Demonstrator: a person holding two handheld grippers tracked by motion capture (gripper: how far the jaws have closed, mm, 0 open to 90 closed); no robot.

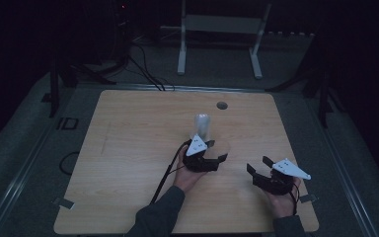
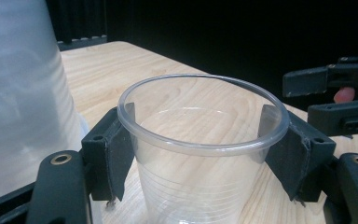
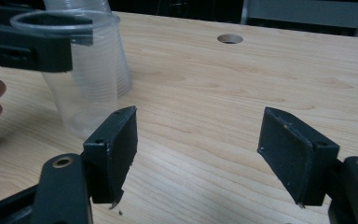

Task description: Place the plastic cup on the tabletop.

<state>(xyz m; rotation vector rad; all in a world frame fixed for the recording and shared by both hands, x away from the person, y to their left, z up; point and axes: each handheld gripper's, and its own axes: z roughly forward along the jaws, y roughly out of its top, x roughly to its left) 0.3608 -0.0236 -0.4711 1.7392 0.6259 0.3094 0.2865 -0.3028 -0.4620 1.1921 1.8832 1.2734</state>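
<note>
Left gripper [image 2: 200, 154] clamped on a clear plastic cup [image 2: 200, 168], one jaw pad against each side of the wall just under the rim; cup upright, mouth up, its long axis vertical and square to the line between the pads. In the high view this gripper [image 1: 217, 154] sits just right of frame centre, with the cup barely readable as a faint clear rim. Close beside it, toward upper centre of the frame, stands a stack of clear cups [image 1: 202, 127], also upright; in the left gripper view it looms at the left edge, near the held cup but whether touching I cannot tell. Right gripper [image 3: 198, 154] spread wide with nothing between the jaws, bare wooden table [image 3: 242, 84] ahead of it; in the high view it rests at lower right [image 1: 256, 168], apart from the cup. From there the held cup lies to its left and slightly farther up the frame. Judgement: the left hand governs the cup; the right would have to travel left to reach it.
</note>
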